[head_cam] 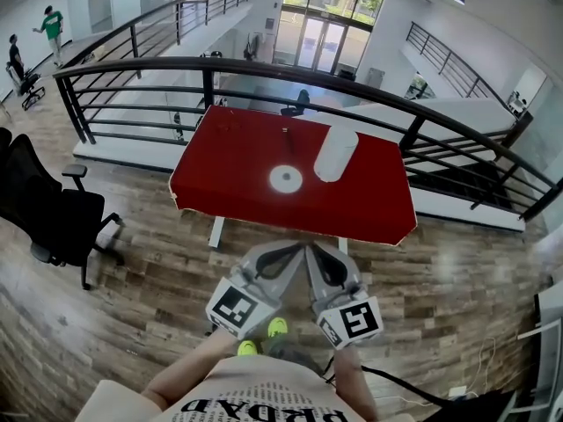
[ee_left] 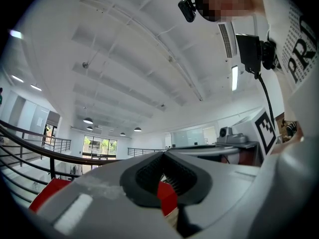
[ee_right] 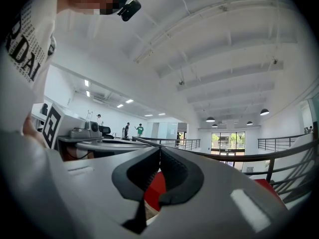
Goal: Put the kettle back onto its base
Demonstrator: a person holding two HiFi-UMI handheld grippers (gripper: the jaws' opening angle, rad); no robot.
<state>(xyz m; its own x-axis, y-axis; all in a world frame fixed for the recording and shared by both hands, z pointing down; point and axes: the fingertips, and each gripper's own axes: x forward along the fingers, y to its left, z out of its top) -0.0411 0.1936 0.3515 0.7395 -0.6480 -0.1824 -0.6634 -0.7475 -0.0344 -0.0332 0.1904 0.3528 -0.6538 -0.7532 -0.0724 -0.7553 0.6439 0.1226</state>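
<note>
- Between the pads of the left gripper point(ee_left: 163, 154) nothing is held: the jaws meet at their tips, and only a sliver of red shows through the gap behind them.
- At the right gripper point(ee_right: 159, 149) it is the same, jaws together and empty.
- Close to the person's body, both grippers hang side by side over the wooden floor, short of the red table point(head_cam: 229, 161) and touching nothing on it.
- On that table the white kettle point(head_cam: 336, 155) stands just beside its round white base point(head_cam: 286, 179), to the base's right and apart from it; its handle cannot be made out from here.
- Judged by its look, the kettle is a stiff, smooth-walled body, probably slippery on the barrel and heavier if water is inside, which cannot be told.
- The barrel seems too wide for these jaws, so the handle or the rim would be the safer hold, with the jaws opened first.
- It should be kept upright when lifted and set down centred on the base.
</note>
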